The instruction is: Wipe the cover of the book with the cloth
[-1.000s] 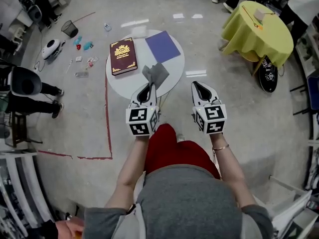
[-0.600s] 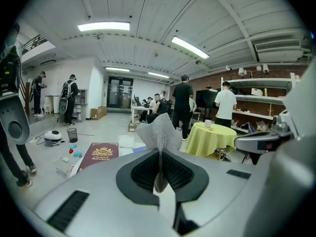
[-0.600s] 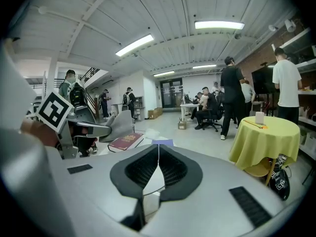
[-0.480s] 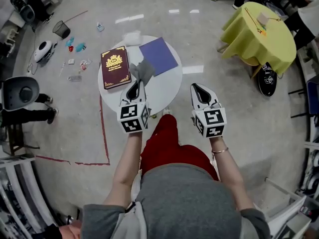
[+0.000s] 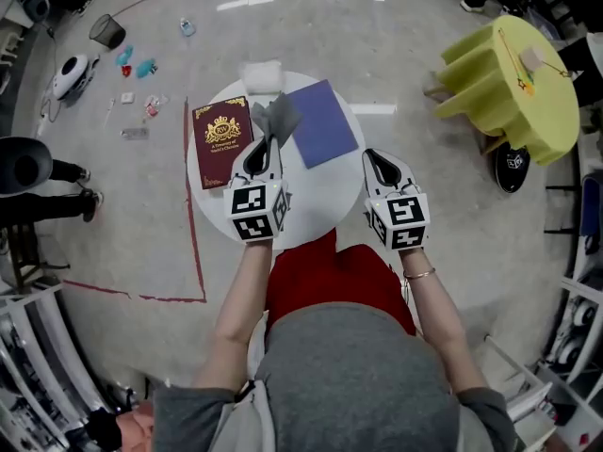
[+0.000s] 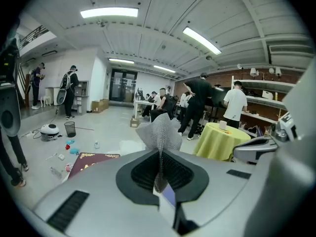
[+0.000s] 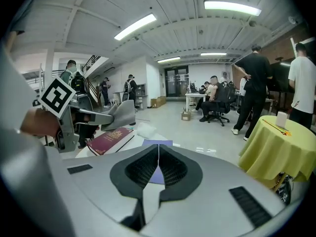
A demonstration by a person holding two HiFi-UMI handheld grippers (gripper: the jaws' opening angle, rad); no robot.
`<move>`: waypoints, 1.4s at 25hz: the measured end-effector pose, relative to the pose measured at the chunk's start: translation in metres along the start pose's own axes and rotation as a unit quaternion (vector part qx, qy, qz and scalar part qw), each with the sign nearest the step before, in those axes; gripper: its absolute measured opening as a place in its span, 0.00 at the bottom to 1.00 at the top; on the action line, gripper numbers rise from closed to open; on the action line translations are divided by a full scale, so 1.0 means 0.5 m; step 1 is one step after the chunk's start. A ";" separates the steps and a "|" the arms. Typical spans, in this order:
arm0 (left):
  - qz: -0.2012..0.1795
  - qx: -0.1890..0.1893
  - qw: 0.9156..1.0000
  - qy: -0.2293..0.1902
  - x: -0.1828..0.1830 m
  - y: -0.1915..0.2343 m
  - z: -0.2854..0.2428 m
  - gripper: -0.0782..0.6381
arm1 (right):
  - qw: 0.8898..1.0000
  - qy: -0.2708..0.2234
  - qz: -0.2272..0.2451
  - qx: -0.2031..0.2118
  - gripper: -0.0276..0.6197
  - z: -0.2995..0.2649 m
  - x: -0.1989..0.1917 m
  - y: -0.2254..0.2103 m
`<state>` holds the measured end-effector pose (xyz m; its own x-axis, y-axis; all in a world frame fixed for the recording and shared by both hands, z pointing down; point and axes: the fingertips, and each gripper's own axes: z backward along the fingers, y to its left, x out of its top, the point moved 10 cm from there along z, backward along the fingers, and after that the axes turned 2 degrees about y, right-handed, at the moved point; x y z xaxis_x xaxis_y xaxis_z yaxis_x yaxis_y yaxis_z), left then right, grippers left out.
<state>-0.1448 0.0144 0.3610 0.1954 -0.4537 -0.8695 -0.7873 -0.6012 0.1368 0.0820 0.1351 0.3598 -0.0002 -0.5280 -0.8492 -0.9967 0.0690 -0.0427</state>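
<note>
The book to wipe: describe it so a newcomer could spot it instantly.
Find the round white table in front of the person. The book lies flat on its left part, beside the grey cloth held in the left gripper. It alone is dark red with a gold crest and gold corner ornaments; the flat purple sheet to its right is plain.

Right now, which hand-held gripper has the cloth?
The left hand-held gripper: its jaws are shut on the grey cloth, which sticks out past them. The right hand-held gripper has its jaws shut on nothing.
</note>
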 end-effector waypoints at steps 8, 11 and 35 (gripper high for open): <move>0.024 -0.001 1.000 0.013 0.011 0.049 -0.063 0.14 | 0.998 0.047 0.025 0.016 0.09 -0.095 0.015 -0.001; 0.032 0.009 0.999 0.013 0.010 0.060 -0.074 0.14 | 0.997 0.061 0.042 0.028 0.09 -0.125 0.014 -0.001; 0.050 0.057 0.993 0.091 -0.037 -0.014 -0.275 0.14 | 0.971 0.193 0.053 0.133 0.09 -0.291 -0.099 -0.135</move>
<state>-0.0627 -0.0634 0.4415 0.2072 -0.6244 -0.7531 -0.8667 -0.4743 0.1547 0.1375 0.0334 0.4815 -0.1835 -0.7802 -0.5980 -0.9333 0.3293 -0.1432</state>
